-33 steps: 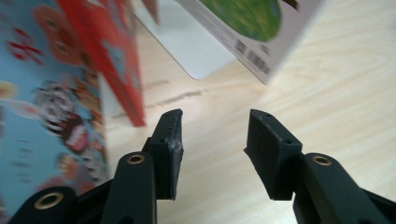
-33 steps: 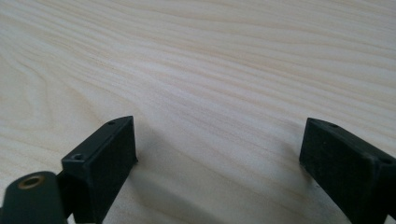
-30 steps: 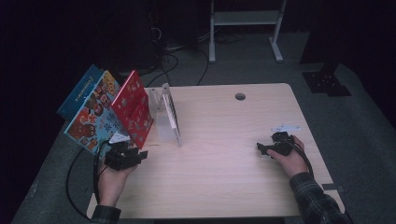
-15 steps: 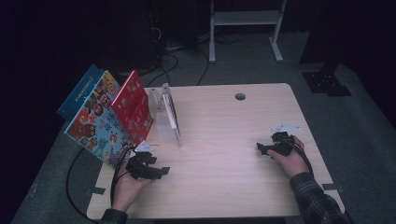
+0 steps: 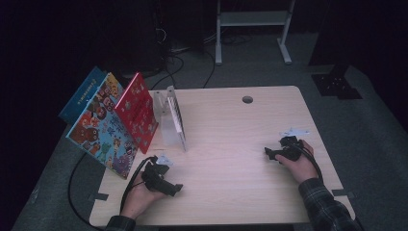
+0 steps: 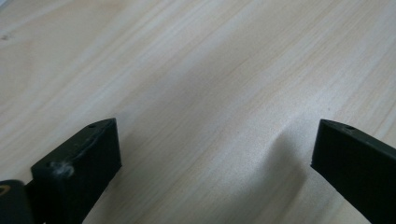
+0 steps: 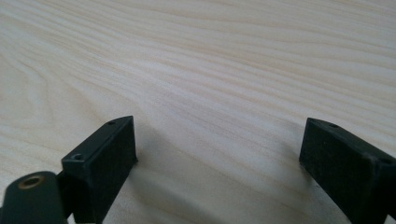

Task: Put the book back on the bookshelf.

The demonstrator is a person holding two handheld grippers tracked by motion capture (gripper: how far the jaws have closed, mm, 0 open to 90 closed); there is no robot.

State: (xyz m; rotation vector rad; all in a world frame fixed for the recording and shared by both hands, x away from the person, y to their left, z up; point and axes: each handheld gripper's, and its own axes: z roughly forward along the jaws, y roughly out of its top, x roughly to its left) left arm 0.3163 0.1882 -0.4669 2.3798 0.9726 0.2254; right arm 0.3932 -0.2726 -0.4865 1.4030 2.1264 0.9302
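Several picture books lean at the table's left edge, a colourful blue one [image 5: 96, 132] in front and a red one [image 5: 138, 111] against a clear plastic stand [image 5: 174, 120]. My left gripper [image 5: 175, 188] lies low on the wood near the front edge, apart from the books. Its jaws have just been opening, and in the left gripper view [image 6: 217, 128] they stand wide over bare wood with nothing between them. My right gripper [image 5: 269, 154] rests on the table at the right, pointing left. It is open [image 7: 218, 123] and holds nothing.
The wooden table [image 5: 231, 125] has a round cable hole [image 5: 247, 99] near its far edge. A black cable [image 5: 72, 187] loops off the left front corner. A white frame's legs [image 5: 284, 43] stand on the grey floor behind the table.
My left hand has drawn away from the books toward the front edge and sunk to the table. Its jaws have spread. The right hand has kept still.
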